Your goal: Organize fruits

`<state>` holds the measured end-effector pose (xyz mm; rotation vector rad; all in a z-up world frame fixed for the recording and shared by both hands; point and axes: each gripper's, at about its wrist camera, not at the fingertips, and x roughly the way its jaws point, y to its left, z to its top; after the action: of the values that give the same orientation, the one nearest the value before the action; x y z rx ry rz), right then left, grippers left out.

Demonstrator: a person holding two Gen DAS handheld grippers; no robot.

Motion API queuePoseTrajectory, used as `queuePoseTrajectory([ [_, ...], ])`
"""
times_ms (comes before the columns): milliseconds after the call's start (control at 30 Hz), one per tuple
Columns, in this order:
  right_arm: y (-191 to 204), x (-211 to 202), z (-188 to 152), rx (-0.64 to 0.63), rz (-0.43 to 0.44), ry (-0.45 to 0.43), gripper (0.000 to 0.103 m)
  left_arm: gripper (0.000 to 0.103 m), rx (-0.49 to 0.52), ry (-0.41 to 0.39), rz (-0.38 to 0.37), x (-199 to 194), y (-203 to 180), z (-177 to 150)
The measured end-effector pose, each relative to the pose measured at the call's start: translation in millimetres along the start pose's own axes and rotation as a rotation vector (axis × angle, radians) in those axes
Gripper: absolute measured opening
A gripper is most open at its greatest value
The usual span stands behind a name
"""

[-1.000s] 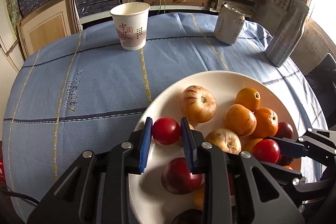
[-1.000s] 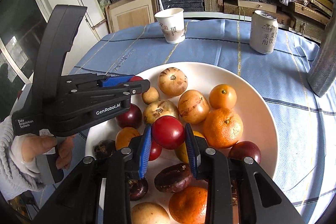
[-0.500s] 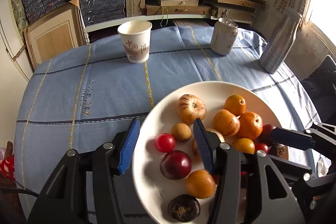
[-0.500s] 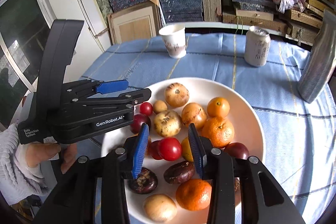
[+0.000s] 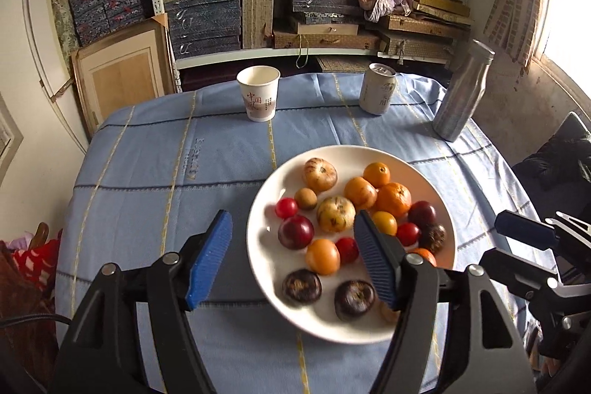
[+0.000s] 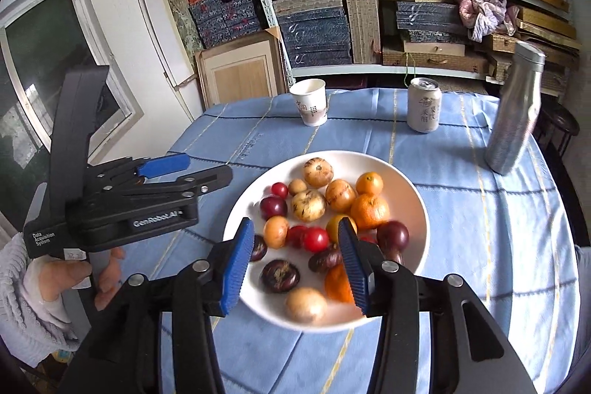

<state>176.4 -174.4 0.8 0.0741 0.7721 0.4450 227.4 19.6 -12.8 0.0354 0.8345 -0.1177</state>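
The left gripper [image 5: 291,255] filled the lower part of the left wrist view, its jaws spread fairly wide and opening, with nothing pressed between the blue pads [image 5: 208,257]. Its left pad stood over the blue cloth, its right pad over the white plate [image 5: 258,246] at centre frame. The fruits [image 5: 334,213] lay loose in that plate on the desk [image 5: 147,165]: oranges, pale striped ones, dark purple ones and small red ones. A small red fruit [image 5: 286,207] sat alone near the plate's left rim.

In the right wrist view the right gripper [image 6: 295,259] stood at lower centre, its jaws narrower, also opening, gripping nothing; a red fruit [image 6: 316,239] lay on the plate in the gap, clear of both pads. A hand [image 6: 74,277] at lower left held the left gripper's handle.

A paper cup [image 5: 258,93], a can [image 5: 378,87] and a silver bottle [image 5: 461,91] stood upright toward the upper part of the frame.
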Motion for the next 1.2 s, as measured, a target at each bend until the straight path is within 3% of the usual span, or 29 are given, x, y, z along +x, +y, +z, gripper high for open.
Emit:
queuePoseTrajectory([
  [433, 16, -54, -71, 0.030, -0.015, 0.051, 0.060, 0.091, -0.051, 0.031, 0.053, -73, -15, -81],
  [467, 16, -56, -76, 0.037, -0.028, 0.060, 0.063, 0.094, -0.062, 0.040, 0.054, -77, -16, -87],
  [533, 15, -62, -89, 0.071, -0.081, 0.071, 0.080, 0.096, -0.084, 0.060, 0.049, -82, -18, -98],
  [667, 7, -75, -110, 0.145, -0.172, 0.082, 0.088, 0.096, -0.104, 0.093, 0.085, -93, -28, -123],
  [767, 5, -86, -120, 0.179, -0.185, 0.096, 0.092, 0.096, -0.088, 0.099, 0.106, -105, -37, -133],
  [900, 16, -112, -120, 0.118, -0.199, 0.072, 0.095, 0.097, -0.021, 0.125, 0.283, -125, -56, -137],
  [1033, 26, -140, -104, 0.056, -0.212, 0.020, 0.098, 0.097, -0.078, 0.080, 0.178, -158, -59, -132],
  [1200, 30, -150, -79, 0.062, -0.248, 0.008, 0.099, 0.098, -0.078, 0.042, 0.166, -190, -64, -116],
])
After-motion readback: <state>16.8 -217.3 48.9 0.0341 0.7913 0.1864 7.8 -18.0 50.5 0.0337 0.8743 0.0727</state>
